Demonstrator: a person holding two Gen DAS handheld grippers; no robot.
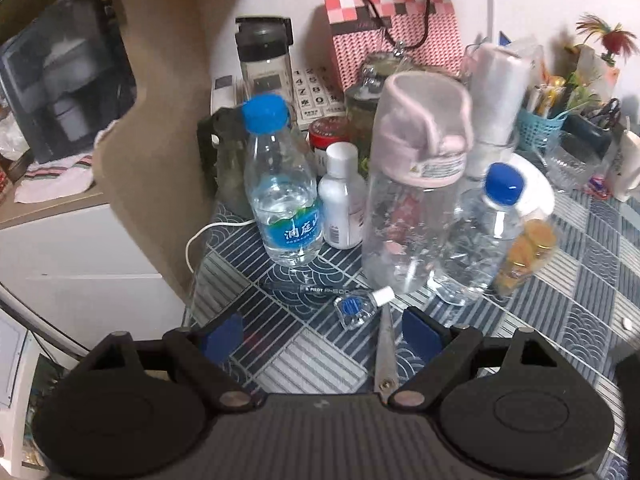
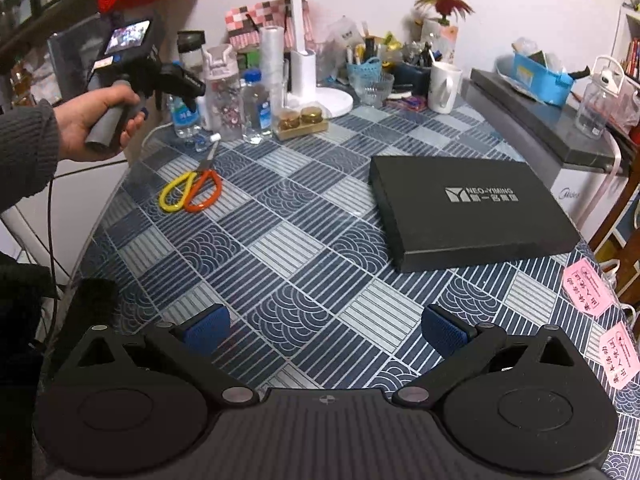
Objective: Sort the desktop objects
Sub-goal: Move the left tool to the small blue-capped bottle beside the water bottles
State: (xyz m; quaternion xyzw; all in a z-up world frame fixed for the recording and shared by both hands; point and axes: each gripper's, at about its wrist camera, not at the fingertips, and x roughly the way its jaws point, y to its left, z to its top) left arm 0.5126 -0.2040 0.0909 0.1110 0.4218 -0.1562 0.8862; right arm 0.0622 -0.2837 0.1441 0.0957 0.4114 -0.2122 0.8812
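Note:
My left gripper (image 1: pixel 322 336) is open and empty, held above the table's left corner. Just ahead of its fingers lie a small clear dropper bottle (image 1: pixel 360 307), a black Pilot pen (image 1: pixel 316 290) and the blades of the scissors (image 1: pixel 385 350). Behind stand a blue-capped water bottle (image 1: pixel 282 184), a white bottle (image 1: pixel 342 196), a pink-lidded bottle (image 1: pixel 416 184) and a second blue-capped bottle (image 1: pixel 484 236). My right gripper (image 2: pixel 325 330) is open and empty over the patterned table (image 2: pixel 304 248). The right wrist view shows the yellow and orange scissors (image 2: pixel 192 190) and a black flat box (image 2: pixel 472 208).
A hand (image 2: pixel 94 120) holds the left gripper (image 2: pixel 176 80) at the far left. A lamp base (image 2: pixel 320 100), white mug (image 2: pixel 444 82), blue pen basket (image 2: pixel 364 70), glass bowl (image 2: pixel 374 90) and gold candies (image 2: pixel 300 118) crowd the back. Pink cards (image 2: pixel 588 294) lie at the right edge.

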